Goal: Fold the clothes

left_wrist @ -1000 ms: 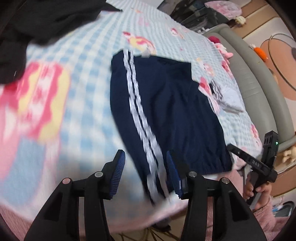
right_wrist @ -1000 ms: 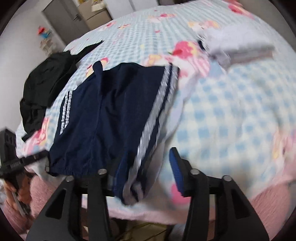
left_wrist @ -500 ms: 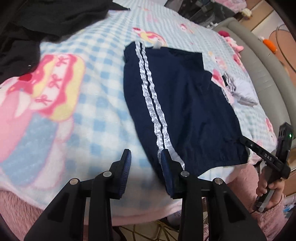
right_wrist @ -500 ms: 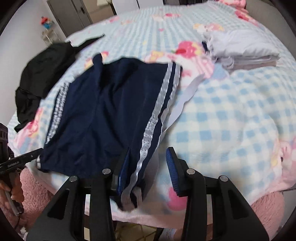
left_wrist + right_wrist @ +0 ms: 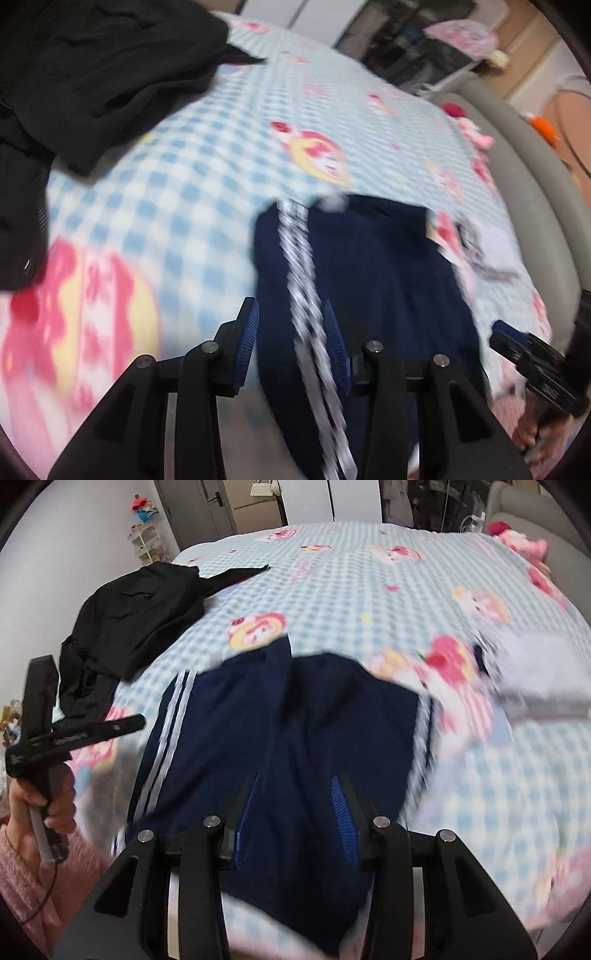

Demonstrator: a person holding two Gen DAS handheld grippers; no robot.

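Observation:
Navy shorts with white side stripes lie spread on the blue-checked bed sheet, their near end by the bed's edge. My left gripper hangs over their left side. Its jaws are opening, and the striped edge shows in the gap with neither pad visibly pressing on it. In the right wrist view the shorts fill the middle. My right gripper stands open over their plain centre, both stripes off to its sides. The left gripper shows there at the shorts' left edge, held by a hand. Both views are blurred.
A heap of black clothing lies at the bed's far left. Folded pale grey clothes sit to the right of the shorts. A pink plush toy and a grey padded bed frame lie beyond. The right gripper shows past the shorts' right edge.
The right gripper has shifted from the right striped edge to the shorts' middle. The left gripper has moved so the left stripes sit between its jaws. Both jaws stand narrower than a second ago.

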